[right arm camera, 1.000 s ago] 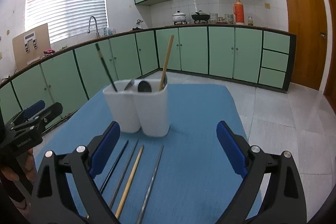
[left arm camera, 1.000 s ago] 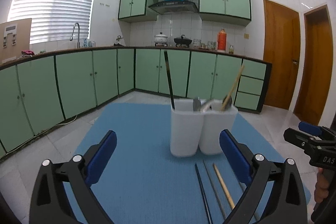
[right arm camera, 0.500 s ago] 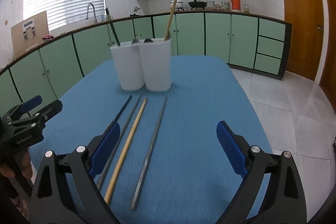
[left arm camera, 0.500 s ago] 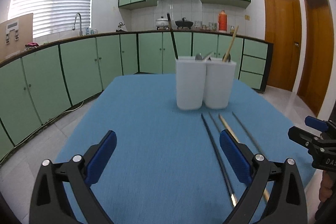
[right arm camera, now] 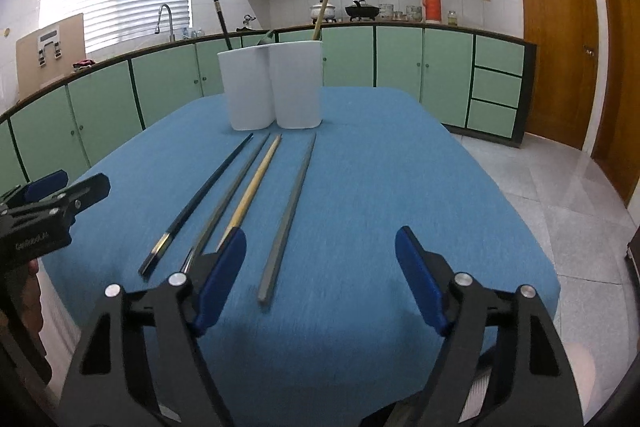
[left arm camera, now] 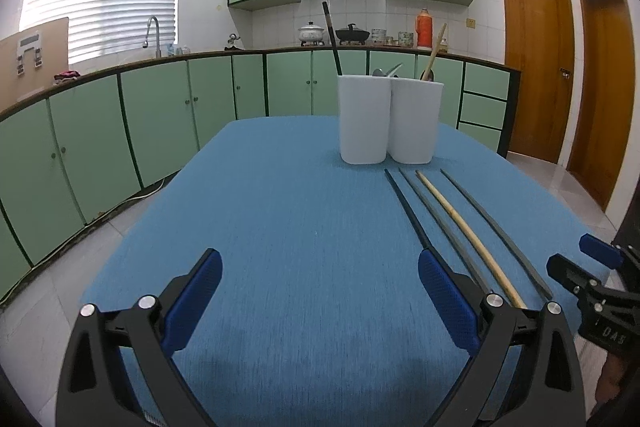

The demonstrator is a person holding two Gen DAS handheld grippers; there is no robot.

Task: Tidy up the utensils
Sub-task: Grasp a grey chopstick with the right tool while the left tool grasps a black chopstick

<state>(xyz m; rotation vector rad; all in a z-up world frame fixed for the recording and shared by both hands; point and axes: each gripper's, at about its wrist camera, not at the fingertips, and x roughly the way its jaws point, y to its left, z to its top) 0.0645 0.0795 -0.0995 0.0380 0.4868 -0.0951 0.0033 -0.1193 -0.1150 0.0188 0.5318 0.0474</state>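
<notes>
Four chopsticks (right arm camera: 248, 199) are lying lengthwise on the blue tabletop (right arm camera: 380, 187), running away toward the white holder (right arm camera: 276, 87). The right gripper (right arm camera: 320, 279), nearer, has just been narrowing, fingers empty around the grey stick's (right arm camera: 288, 215) end; the left gripper (left arm camera: 320, 299) is hanging wide, empty.

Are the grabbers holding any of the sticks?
No. Both the left gripper and right gripper are empty; the chopsticks lie on the table.

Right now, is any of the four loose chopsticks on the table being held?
No, all four chopsticks lie flat on the blue mat, untouched.
</notes>
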